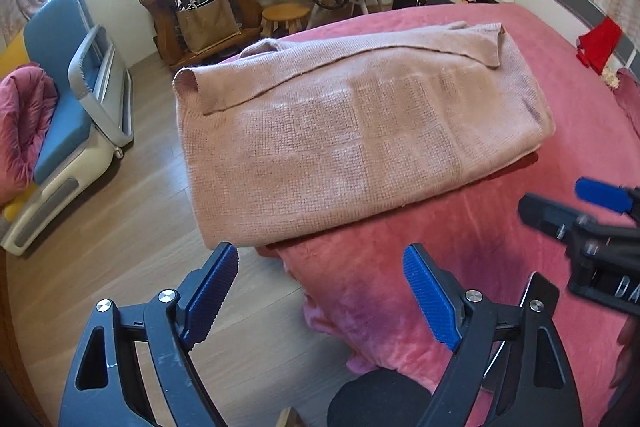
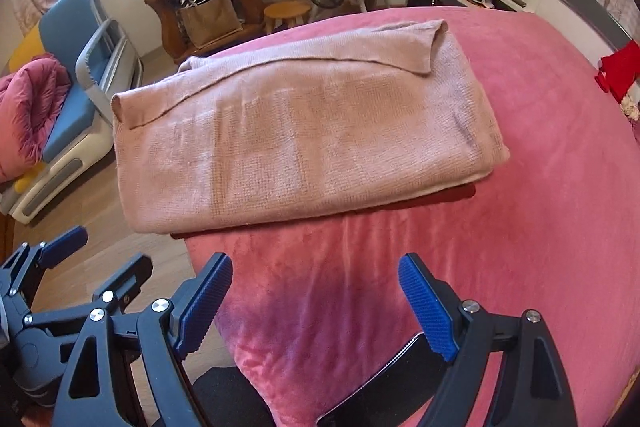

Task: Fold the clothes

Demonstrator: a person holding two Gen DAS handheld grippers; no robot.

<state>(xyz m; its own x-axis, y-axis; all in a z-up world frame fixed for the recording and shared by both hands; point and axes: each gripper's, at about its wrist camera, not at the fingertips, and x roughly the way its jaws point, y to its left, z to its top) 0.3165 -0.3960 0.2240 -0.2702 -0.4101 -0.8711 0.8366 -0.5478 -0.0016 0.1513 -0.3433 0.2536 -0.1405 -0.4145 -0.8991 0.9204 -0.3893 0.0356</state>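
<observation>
A pinkish-tan knit sweater (image 1: 340, 131) (image 2: 296, 135) lies folded into a wide rectangle on the pink bed cover (image 1: 500, 247) (image 2: 540, 187). One sleeve is laid across its far edge, and its left end reaches the bed's corner. A dark red cloth (image 2: 444, 195) peeks out from under its near edge. My left gripper (image 1: 320, 255) hovers open just short of the sweater's near left corner, holding nothing. My right gripper (image 2: 316, 263) stands open over bare bed cover, near the sweater's front edge. Each gripper shows in the other's view: the right gripper (image 1: 580, 207) and the left gripper (image 2: 68, 247).
Wooden floor (image 1: 120, 227) lies to the left of the bed, with a blue armchair (image 1: 60, 99) and a pink quilt on it. A red garment (image 1: 598, 41) lies at the bed's far right. Beyond the bed stand a stool (image 1: 286, 15), a wooden table and a chair with a pillow.
</observation>
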